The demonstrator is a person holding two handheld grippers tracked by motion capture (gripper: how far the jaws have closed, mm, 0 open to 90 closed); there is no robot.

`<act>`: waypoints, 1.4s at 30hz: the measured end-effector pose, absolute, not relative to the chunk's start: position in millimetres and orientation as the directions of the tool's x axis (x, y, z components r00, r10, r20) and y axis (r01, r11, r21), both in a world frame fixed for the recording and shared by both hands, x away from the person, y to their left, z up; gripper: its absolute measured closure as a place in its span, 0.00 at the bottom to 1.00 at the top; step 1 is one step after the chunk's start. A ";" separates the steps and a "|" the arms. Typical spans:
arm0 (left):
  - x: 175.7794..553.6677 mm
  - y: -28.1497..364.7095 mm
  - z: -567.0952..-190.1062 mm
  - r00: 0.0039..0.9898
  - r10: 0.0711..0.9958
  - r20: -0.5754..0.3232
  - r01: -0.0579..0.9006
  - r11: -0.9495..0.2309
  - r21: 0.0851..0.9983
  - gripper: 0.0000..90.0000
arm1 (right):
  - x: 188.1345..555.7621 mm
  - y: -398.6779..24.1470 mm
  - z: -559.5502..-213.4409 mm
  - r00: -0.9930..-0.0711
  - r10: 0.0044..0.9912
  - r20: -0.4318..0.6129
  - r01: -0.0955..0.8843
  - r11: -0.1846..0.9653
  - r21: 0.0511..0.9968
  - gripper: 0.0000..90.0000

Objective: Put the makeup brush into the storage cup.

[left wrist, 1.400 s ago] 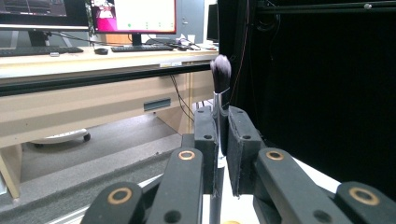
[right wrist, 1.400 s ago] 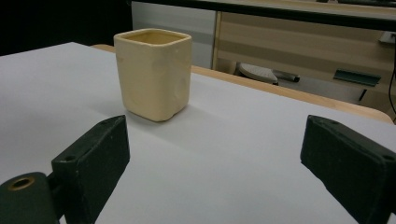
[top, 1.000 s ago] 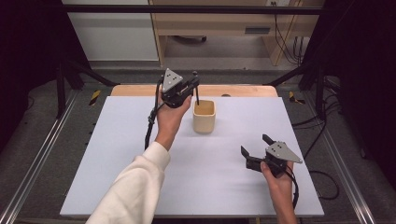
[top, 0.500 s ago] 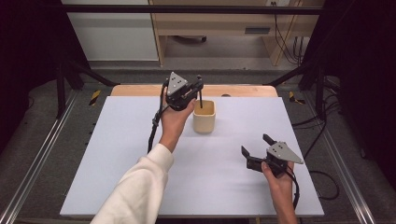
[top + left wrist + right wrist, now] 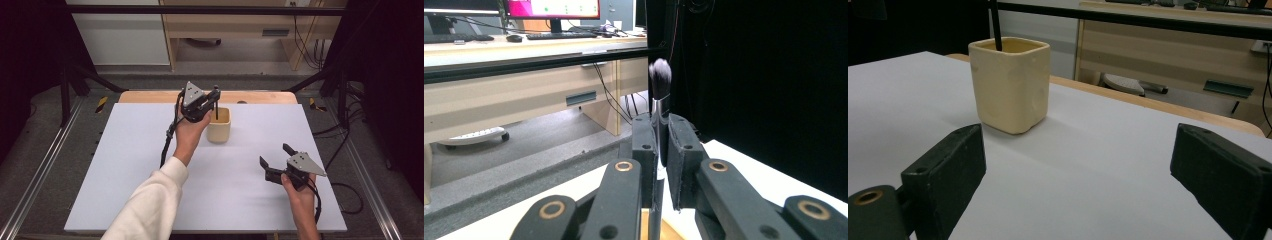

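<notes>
A white tabletop (image 5: 150, 170) carries the work, a flat pale board whose far edge meets a strip of light wood (image 5: 150, 96) running along the back. Directly on it stands one thing, a cream square-sided cup (image 5: 219, 126) with rounded corners, upright and open at the top, set toward the far edge and a little left of the middle; seen close in the right gripper view, the cup (image 5: 1009, 82) rests flat on the white surface (image 5: 1108, 165) and throws a soft shadow beside its base.
</notes>
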State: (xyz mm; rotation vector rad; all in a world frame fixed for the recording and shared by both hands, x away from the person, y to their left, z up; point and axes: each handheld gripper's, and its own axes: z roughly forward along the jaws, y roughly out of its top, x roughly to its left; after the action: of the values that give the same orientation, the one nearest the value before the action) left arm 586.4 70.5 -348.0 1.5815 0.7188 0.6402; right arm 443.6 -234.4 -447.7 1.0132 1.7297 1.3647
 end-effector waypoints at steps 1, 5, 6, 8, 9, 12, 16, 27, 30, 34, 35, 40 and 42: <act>586.1 70.5 -348.7 0.654 0.756 0.007 0.091 -0.088 0.992 0.93 | 443.4 -234.4 -447.7 -0.448 0.892 -0.054 0.155 0.137 0.978 0.09; 585.4 70.2 -351.1 0.655 0.756 0.005 0.092 -0.086 0.992 0.93 | 443.6 -234.2 -447.8 -0.449 0.892 -0.055 0.154 0.138 0.978 0.09; 585.3 70.1 -351.5 0.656 0.755 0.004 0.093 -0.086 0.992 0.93 | 443.6 -234.0 -447.9 -0.449 0.892 -0.055 0.155 0.138 0.978 0.09; 585.1 70.5 -352.5 0.654 0.756 0.011 0.094 -0.095 0.991 0.93 | 443.9 -233.9 -448.1 -0.449 0.892 -0.055 0.154 0.138 0.978 0.09; 585.0 70.5 -353.3 0.654 0.756 0.009 0.095 -0.094 0.991 0.93 | 444.1 -233.9 -448.2 -0.449 0.892 -0.054 0.155 0.138 0.978 0.09; 585.1 71.3 -355.5 0.654 0.756 0.010 0.100 -0.100 0.990 0.93 | 444.1 -233.9 -448.2 -0.450 0.891 -0.054 0.155 0.137 0.978 0.09; 585.9 71.8 -358.4 0.652 0.758 -0.006 0.109 -0.086 0.990 0.93 | 444.1 -233.5 -448.3 -0.451 0.891 -0.053 0.155 0.137 0.978 0.09; 585.5 73.5 -366.3 0.649 0.761 -0.005 0.121 -0.097 0.988 0.93 | 444.4 -233.4 -448.6 -0.453 0.890 -0.052 0.157 0.137 0.978 0.09; 585.3 73.8 -367.8 0.648 0.762 -0.007 0.123 -0.096 0.988 0.93 | 444.4 -233.4 -448.6 -0.453 0.890 -0.051 0.158 0.137 0.978 0.09; 584.9 73.8 -369.4 0.648 0.762 -0.003 0.124 -0.102 0.987 0.93 | 444.3 -233.0 -448.8 -0.454 0.889 -0.052 0.161 0.140 0.977 0.09; 584.9 73.6 -369.9 0.648 0.762 -0.006 0.125 -0.099 0.987 0.93 | 444.3 -232.9 -448.8 -0.454 0.889 -0.052 0.162 0.140 0.977 0.09; 583.8 73.6 -371.5 0.649 0.761 -0.004 0.126 -0.102 0.987 0.93 | 444.4 -232.9 -448.8 -0.455 0.889 -0.052 0.162 0.140 0.977 0.09; 583.2 73.4 -372.4 0.650 0.760 -0.001 0.126 -0.107 0.986 0.93 | 444.2 -232.6 -448.8 -0.455 0.889 -0.050 0.164 0.139 0.977 0.09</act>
State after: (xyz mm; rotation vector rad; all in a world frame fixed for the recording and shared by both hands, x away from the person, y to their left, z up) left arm 583.2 73.4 -372.4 1.6153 0.7450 0.6296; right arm 444.2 -232.6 -448.8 1.0182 1.7435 1.3670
